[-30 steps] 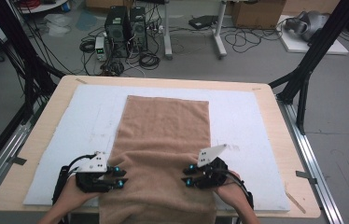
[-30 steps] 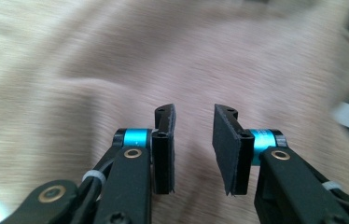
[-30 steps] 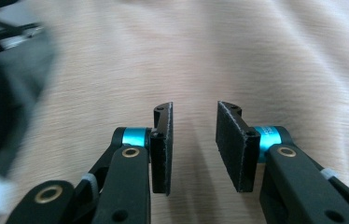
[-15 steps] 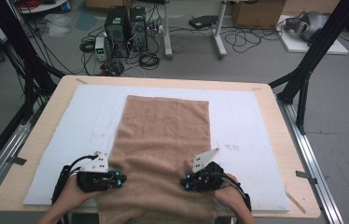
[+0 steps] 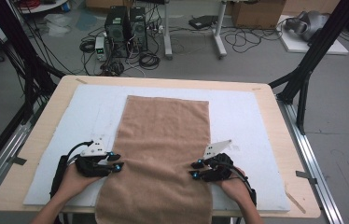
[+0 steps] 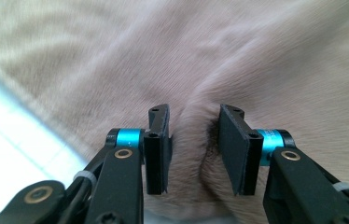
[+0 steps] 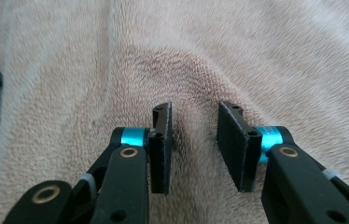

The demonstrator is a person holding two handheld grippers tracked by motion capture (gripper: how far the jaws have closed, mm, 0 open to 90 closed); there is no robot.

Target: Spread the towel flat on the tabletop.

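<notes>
Where the towel lies: a tan rectangular terry towel (image 5: 163, 154) lies flat along the white table mat (image 5: 242, 116), near end overhanging.
Left gripper (image 5: 115, 161): jaws parted, straddling a raised towel ridge (image 6: 193, 126).
Right gripper (image 5: 195, 169): jaws parted, pressed on towel pile (image 7: 193, 116).

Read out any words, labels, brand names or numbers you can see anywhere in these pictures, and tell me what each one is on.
No text can be read anywhere.
Towel: plain brown, no tag or label showing.
Left gripper and right gripper: black jaws with blue collars, no markings.
Computer towers on the floor: a pale device beside them is too small and blurred to read.
</notes>
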